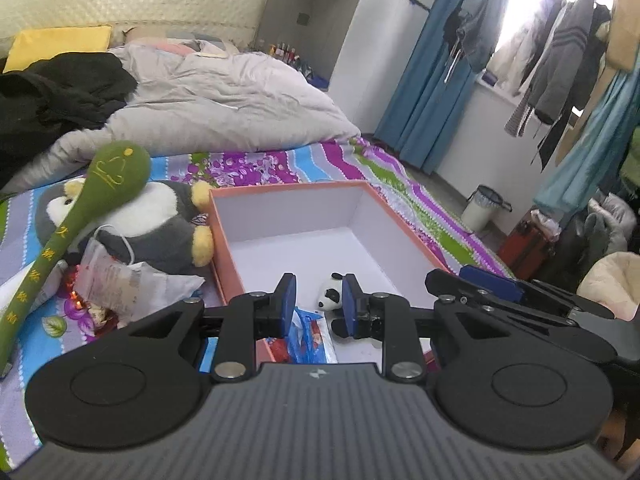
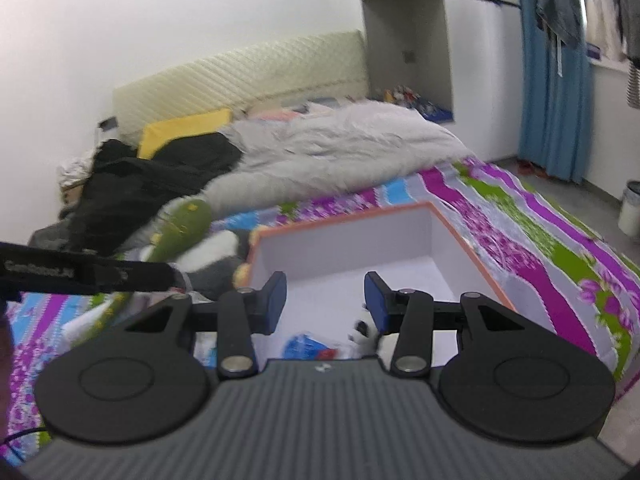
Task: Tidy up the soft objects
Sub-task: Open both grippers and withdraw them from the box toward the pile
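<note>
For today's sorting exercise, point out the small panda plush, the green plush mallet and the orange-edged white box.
Small panda plush (image 1: 330,295), left wrist view, its white face.
Green plush mallet (image 1: 120,170), left wrist view, its rounded head.
Orange-edged white box (image 1: 288,210), left wrist view, far inner wall.

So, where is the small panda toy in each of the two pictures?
Left wrist view: the small panda toy lies on the box floor, low centre, beside the right finger of the tool.
Right wrist view: the panda is blurred, low centre-right, partly hidden behind the right finger.
Shared landmark: the orange-rimmed box.
</note>
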Available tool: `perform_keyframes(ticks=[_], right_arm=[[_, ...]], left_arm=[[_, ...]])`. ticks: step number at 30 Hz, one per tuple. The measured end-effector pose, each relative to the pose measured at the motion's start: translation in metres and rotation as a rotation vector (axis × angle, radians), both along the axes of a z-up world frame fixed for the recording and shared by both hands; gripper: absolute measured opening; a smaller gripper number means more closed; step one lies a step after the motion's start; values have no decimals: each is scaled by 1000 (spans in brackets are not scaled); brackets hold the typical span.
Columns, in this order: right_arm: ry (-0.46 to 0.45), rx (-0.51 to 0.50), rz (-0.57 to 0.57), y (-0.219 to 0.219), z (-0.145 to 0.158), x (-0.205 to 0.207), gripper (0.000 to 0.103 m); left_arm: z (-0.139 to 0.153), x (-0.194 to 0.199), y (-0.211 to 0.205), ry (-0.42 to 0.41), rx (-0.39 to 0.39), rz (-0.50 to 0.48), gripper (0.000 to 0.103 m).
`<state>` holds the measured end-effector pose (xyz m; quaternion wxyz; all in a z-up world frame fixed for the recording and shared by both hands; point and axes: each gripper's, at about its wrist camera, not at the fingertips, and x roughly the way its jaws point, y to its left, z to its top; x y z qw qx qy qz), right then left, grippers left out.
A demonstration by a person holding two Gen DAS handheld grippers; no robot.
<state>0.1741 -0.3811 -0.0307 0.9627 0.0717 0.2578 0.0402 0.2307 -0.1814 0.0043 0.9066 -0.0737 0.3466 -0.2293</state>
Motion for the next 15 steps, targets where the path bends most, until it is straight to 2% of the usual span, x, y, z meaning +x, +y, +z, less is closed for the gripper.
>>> perform_keyframes(ticks=[7,15], right_arm=[[-57,8,84,32,14,-20,46],[-42,24,151,65,7,-36,46]], left_arm=[[13,-27,44,-32,-34,58,29],[1,-51,90,-14,-32,128,29]])
